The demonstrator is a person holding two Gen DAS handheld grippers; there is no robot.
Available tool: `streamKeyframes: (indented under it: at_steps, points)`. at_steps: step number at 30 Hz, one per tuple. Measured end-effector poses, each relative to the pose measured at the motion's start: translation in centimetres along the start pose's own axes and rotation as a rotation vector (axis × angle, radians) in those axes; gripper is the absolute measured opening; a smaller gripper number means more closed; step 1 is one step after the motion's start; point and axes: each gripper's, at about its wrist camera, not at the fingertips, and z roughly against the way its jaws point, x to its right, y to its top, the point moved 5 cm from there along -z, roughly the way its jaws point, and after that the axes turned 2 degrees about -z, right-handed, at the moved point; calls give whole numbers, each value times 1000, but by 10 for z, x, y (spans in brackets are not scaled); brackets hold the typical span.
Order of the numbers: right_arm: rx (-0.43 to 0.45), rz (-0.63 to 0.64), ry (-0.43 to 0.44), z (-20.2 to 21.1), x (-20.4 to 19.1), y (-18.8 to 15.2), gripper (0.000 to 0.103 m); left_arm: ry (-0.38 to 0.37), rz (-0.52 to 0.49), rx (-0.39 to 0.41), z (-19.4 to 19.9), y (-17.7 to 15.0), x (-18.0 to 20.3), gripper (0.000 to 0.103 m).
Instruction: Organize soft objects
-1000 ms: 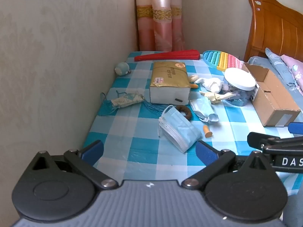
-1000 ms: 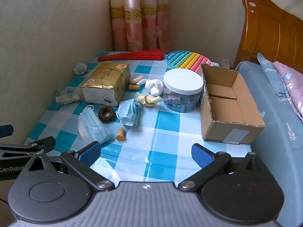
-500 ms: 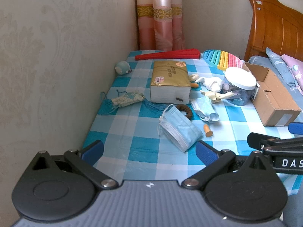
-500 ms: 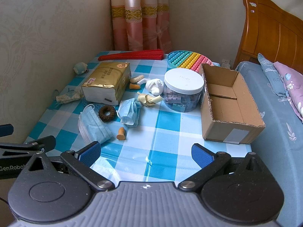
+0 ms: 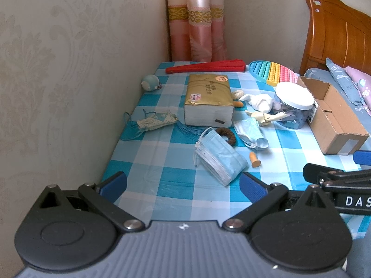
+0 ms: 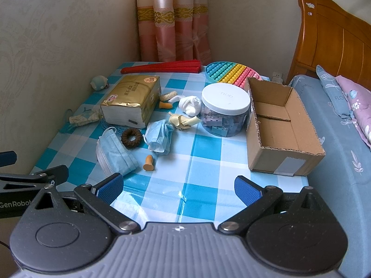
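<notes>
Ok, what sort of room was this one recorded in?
Most likely a bedroom in a home. A wooden headboard and a bed with a floral blue cover and pillows stand right beside the table with the blue checked cloth, and pink curtains hang in the corner.

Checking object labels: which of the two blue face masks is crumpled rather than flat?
The crumpled face mask between the brown hair tie and the jar; the flat face mask lies nearer the grippers.

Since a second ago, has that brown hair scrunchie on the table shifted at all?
No. The brown scrunchie still lies between the two blue face masks, just in front of the gold tissue pack; only the camera crept slightly.
</notes>
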Motion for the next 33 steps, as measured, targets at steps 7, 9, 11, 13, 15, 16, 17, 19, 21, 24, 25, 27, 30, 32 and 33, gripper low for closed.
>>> streamKeyframes:
  at_steps: [7,9,11,13,15,16,17,19,21,24,25,27,30,32,33]
  points:
    - [1,2,0,-1,0,-1,103,1,1,0,0,-1,1,103]
    - [0,3,-1,-1,-2,-1,103,1,1,0,0,0,0,103]
    - [0,4,-1,-1,-2,-1,103,2,0,-2,0,0,1,102]
    - [-1,3,-1,-1,-2,-1,103,2,-1,-4,-1,0,1,102]
    - [-2,4,0,-2,-2,-1,103,1,-1,-7,-1,1,0,103]
    - [-3,4,-1,-2,-2,-1,103,0,-1,-8,-1,1,0,102]
    - [-3,5,-1,-2,-3,-1,103,0,-2,-8,-2,1,0,102]
    - [-3,8,0,-3,-3,-1,103,1,-4,-10,-3,2,0,102]
    - [-4,9,1,-5,-3,0,103,2,-5,-12,-3,3,0,102]
    - [-4,15,8,-7,-4,1,103,2,-7,-11,-5,4,0,102]
    - [-3,19,11,-7,-4,2,103,3,-9,-11,-5,4,0,102]
    - [1,29,19,-8,-5,2,103,5,-10,-9,-6,4,-1,103]
    - [8,46,34,-10,-7,2,103,5,-13,-10,-10,5,-1,102]
    - [10,55,44,-12,-8,2,103,5,-19,-13,-13,5,-1,103]
    - [8,58,47,-14,-8,2,103,2,-20,-14,-15,5,-1,103]
